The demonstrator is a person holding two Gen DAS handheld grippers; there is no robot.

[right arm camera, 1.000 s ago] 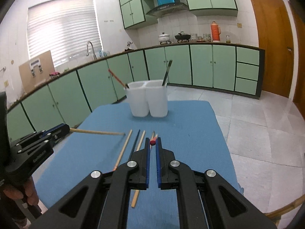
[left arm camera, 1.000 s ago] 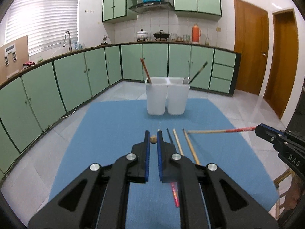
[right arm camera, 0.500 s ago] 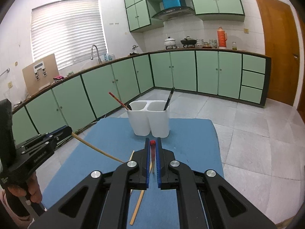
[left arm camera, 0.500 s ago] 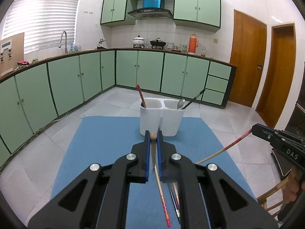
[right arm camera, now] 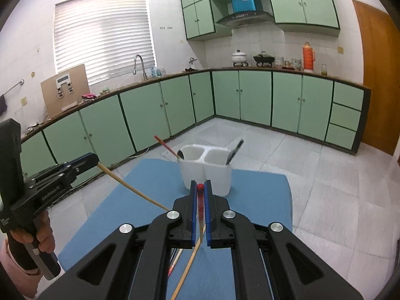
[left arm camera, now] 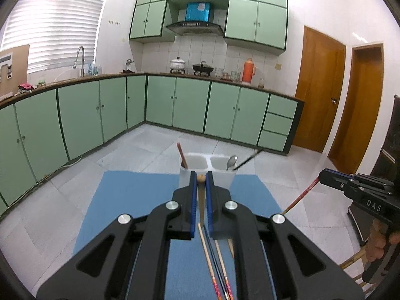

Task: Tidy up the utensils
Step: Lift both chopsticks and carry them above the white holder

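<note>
While clamped: left gripper pinches wooden chopstick at frame centre.
Right gripper: closed on red-tipped chopstick.
Holder: just above both grippers.

left tongs: raised off bench, plain-ended chopstick lifted, now hanging down | right tongs: raised likewise, red-tipped chopstick lifted clear | white holder: now lower in both views
</note>
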